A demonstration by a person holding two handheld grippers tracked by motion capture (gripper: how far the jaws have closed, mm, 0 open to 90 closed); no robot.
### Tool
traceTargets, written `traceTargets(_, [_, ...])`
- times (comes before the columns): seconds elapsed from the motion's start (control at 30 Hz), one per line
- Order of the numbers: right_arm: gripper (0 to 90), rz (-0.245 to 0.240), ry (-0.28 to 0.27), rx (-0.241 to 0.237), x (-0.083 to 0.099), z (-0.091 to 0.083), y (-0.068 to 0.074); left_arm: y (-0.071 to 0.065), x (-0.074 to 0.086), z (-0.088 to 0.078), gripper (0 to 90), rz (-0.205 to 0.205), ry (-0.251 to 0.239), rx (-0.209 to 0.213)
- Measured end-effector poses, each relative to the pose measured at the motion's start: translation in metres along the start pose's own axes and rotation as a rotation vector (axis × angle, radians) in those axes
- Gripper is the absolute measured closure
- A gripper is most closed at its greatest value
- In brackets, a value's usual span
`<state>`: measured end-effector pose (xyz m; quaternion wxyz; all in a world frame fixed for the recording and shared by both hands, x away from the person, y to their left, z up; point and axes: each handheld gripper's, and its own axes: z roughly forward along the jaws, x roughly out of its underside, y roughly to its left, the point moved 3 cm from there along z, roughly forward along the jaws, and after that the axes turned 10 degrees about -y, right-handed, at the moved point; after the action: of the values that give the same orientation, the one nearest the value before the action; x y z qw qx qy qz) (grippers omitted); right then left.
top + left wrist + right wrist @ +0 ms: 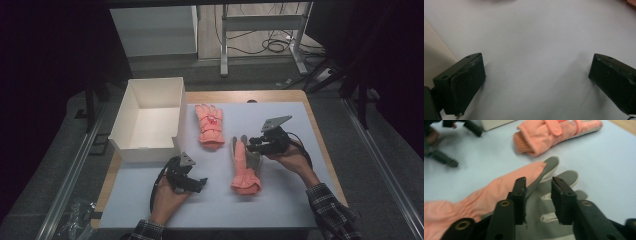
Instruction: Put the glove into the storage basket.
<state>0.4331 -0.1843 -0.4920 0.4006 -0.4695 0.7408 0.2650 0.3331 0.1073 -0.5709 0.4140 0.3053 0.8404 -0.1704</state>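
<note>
The right gripper [539, 200] hovers part-open over the near glove's [245, 170] grey fingers, gripping nothing. The glove lies mid-mat, cuff toward six o'clock; soft, light, floppy, so pinch the thick cuff.

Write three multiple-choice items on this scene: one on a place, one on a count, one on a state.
1. Where does the box stand?
A. left of the gloves
B. right of the gloves
C. on a glove

2. How many gloves lie on the mat?
A. one
B. two
C. three

3. How do the left gripper's jaws stand?
A. shut on a glove
B. shut, holding nothing
C. open, holding nothing

Key: 1 A, the box sits at the table's left edge. 2 B, a far glove and a near glove. 3 C, bare mat shows between the wide-apart jaws.
</note>
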Motion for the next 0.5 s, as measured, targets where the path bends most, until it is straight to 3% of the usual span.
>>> traceTargets(0.27, [52.6,0.044,-0.018,0.075,-0.023,0.018,-0.007,0.000,0.000,0.000,0.5,0.002,-0.001,0.000])
traceTargets(0.5, [48.6,0.099,-0.039,0.088,-0.045,0.042,-0.010,0.000,0.000,0.000,0.5,0.001,-0.002,0.000])
